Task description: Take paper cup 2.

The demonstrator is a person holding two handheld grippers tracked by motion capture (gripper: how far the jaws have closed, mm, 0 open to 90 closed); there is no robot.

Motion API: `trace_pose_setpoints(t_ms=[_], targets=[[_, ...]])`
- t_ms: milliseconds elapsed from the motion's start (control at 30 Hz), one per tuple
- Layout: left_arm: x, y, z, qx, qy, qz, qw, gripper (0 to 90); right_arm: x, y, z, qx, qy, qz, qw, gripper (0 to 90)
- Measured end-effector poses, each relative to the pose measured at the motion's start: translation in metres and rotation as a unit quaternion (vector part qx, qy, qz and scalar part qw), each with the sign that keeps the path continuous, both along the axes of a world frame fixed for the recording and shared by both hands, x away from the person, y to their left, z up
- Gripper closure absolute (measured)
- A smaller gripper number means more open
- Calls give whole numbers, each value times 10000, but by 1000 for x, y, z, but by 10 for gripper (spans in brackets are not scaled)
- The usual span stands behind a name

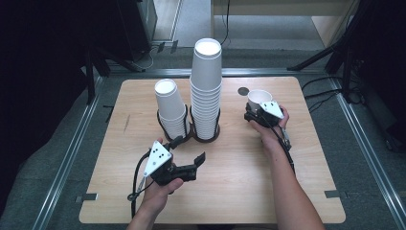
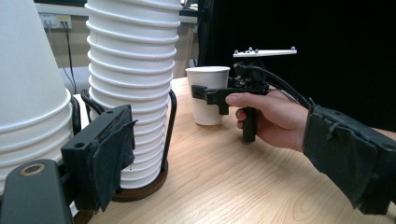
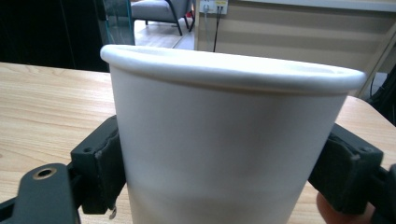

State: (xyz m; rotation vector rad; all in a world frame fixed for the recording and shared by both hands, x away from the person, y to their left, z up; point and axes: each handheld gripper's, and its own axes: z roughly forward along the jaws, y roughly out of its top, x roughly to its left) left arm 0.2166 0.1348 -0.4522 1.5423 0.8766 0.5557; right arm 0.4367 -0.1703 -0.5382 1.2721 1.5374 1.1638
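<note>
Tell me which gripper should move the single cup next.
Right. The right gripper already has its jaws on both sides of the single cup, which stands upright on the table. The left gripper is open, empty and sits near the cup stacks, well away from that cup.

Dark disc [image 1: 243, 91] on table [image 1: 230, 191]; armchair [image 3: 161, 9] beyond.

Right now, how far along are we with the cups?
One single cup already stands upright on the table, apart from the two stacks. In hand: the right gripper is clamped on that cup. The left gripper waits open near the short stack. Both stacks remain in their holders.
</note>
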Motion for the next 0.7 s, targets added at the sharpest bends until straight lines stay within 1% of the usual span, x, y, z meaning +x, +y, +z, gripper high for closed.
trace_pose_setpoints(t_ms=[133,233,400,533,600,700], targets=[[0,0,0,-9,9,5,10000,95,0,0,1,80,57,-78,9999,150],[0,0,0,-6,7,-10,10000,95,-1,-1,2,126,110,-74,9998,149],[0,0,0,-14,-2,-4,10000,95,-3,-1,3,113,183,-66,9997,144],[0,1,0,-23,7,8,10000,95,-7,0,3,139,215,1,9997,142],[0,1,0,-20,9,5,10000,95,-10,2,2,101,201,38,9997,142],[0,0,0,-19,1,-2,10000,95,-12,3,1,-27,187,66,9998,138]])
